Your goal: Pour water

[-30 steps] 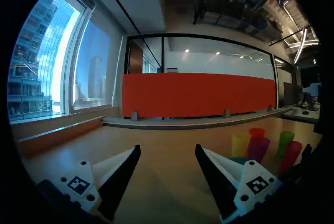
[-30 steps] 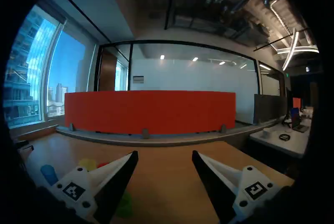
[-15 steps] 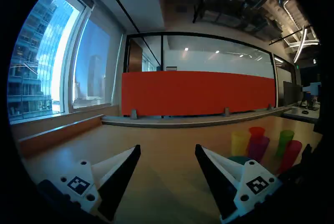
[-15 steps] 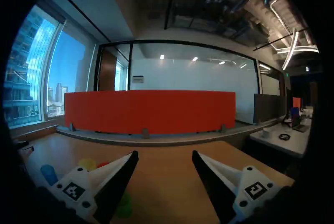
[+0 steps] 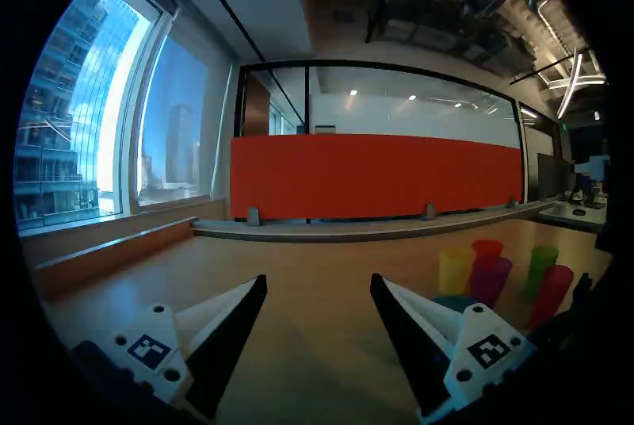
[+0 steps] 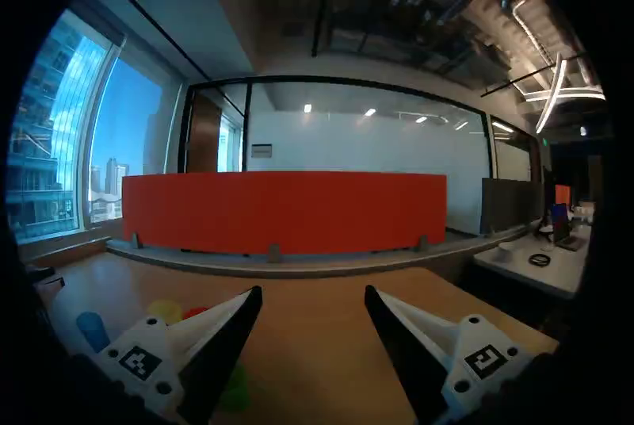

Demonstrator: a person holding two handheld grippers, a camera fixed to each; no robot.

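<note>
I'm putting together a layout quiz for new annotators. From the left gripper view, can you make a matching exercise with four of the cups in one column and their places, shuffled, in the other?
Things:
1. green cup
2. pink cup
3. teal cup
4. red cup

Places:
A. just behind the purple cup
B. farthest right of the cups
C. partly hidden behind a finger of the left gripper
D. just behind the pink cup

Pairs: 1-D; 2-B; 3-C; 4-A
</note>
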